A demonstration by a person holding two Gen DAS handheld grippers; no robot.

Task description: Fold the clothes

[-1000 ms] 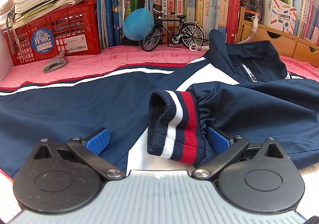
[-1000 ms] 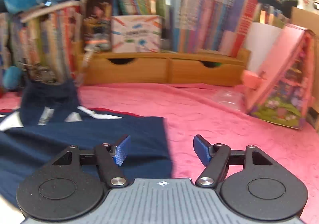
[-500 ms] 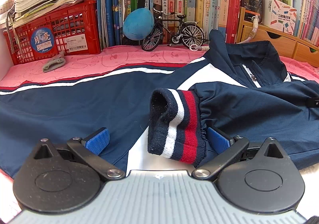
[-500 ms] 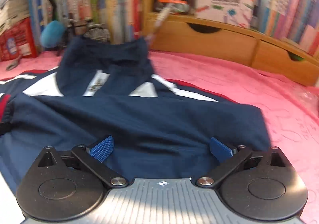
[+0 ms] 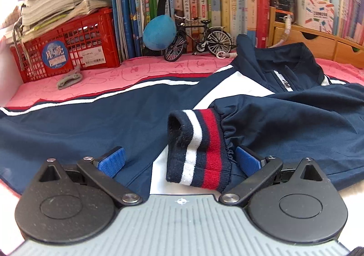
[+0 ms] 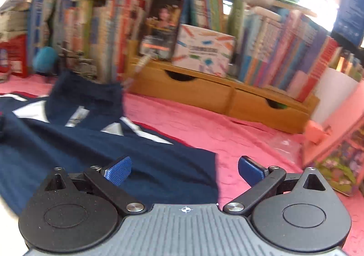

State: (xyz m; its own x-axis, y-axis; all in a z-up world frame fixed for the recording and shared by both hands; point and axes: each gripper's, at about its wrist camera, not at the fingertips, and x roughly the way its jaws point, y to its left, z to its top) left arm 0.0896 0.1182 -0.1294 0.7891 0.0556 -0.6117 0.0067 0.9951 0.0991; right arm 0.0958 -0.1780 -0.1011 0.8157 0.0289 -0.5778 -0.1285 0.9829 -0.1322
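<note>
1. My left tool [image 5: 179, 161] sits low over the navy jacket [image 5: 91, 124], its jaws spread wide and released; nothing is pinched.
2. The striped cuff [image 5: 198, 146] of a folded-in sleeve lies between the blue pads [image 5: 112, 161], closer to the right-hand one, but I see no pad pressing on it.
3. The jacket is spread across the pink cloth [image 5: 136, 69] that covers the surface, its collar [image 5: 284, 60] standing up toward the bookshelf.
4. My right tool [image 6: 184, 170] is also released; its jaws have just been closing a little, with only flat fabric beneath them.
5. In the right wrist view the jacket's edge [image 6: 213, 176] runs between the jaws: the left pad hangs over navy cloth, the right pad over bare pink cloth.
6. That view is blurred, so finer detail escapes me.
7. Behind the jacket I see a red crate [image 5: 68, 49], a blue ball [image 5: 159, 31], a model bicycle [image 5: 198, 39] and wooden drawers [image 6: 223, 94].
</note>
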